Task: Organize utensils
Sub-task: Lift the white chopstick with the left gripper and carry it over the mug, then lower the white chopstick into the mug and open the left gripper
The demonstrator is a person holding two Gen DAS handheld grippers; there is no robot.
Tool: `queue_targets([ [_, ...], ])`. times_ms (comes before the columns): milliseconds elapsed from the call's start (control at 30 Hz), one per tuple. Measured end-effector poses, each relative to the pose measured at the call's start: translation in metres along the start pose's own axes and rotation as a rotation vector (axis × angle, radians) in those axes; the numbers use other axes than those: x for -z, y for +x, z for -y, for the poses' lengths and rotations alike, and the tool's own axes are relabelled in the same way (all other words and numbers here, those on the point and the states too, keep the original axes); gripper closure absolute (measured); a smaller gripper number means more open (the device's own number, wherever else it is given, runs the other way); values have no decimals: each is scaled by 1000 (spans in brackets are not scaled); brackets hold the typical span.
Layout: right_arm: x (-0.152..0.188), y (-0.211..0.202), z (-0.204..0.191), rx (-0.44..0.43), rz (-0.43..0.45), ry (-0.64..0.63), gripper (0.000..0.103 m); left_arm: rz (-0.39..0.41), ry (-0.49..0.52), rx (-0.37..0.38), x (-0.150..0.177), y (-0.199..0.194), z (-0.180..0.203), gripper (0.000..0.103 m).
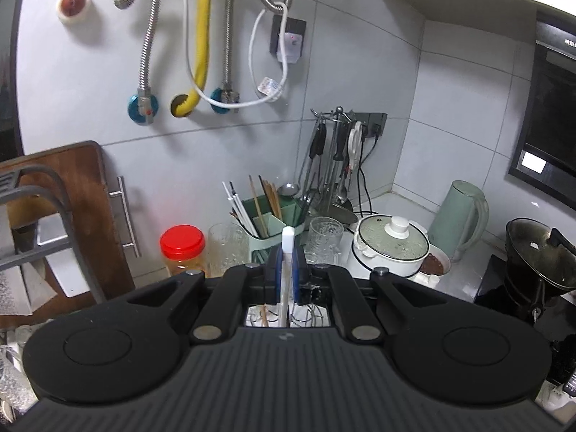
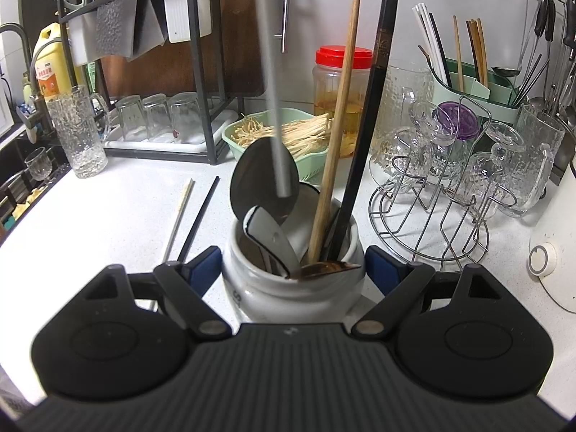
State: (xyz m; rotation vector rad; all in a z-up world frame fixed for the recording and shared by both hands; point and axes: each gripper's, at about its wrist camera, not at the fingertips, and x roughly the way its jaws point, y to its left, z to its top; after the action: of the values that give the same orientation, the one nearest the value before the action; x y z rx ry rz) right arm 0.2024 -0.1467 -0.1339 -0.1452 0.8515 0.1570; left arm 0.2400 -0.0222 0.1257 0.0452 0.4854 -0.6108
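Two chopsticks [image 2: 334,136] in jar [image 2: 288,284]; two more on counter [image 2: 118,208]; one red-lidded jar [image 2: 342,79]

A white chopstick [image 1: 287,252] stands almost straight up, pinched near its top. A grey-white jar [image 2: 288,280] sits on the counter, full of things: a brown wooden chopstick [image 2: 338,136] and a black chopstick [image 2: 367,136] lean to the right, beside a big shiny spoon [image 2: 264,176] (bowl end up). Two more thin chopsticks [image 2: 196,212] lie flat left of the jar.
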Motion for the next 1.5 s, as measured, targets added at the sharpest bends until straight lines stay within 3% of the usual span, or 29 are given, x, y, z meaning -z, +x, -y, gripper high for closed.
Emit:
queue_targets([
  [300,0,0,0,0,-1,-4,14,-75,-22,18,19,34,-5,97],
  [733,0,1,0,6,0,5,14,-344,-61,78,33,91,-24,100],
  [1000,0,1,-1,13,1,14,14,-457,-112,103,49,116,-33,100],
  [1367,2,1,-6,38,9,25,14,-422,-94,57,49,100,-34,99],
  [1433,2,1,-6,40,12,30,14,-403,-100,51,48,92,-35,95],
  [1500,2,1,-5,42,11,34,14,-375,-90,31,47,84,-35,83],
])
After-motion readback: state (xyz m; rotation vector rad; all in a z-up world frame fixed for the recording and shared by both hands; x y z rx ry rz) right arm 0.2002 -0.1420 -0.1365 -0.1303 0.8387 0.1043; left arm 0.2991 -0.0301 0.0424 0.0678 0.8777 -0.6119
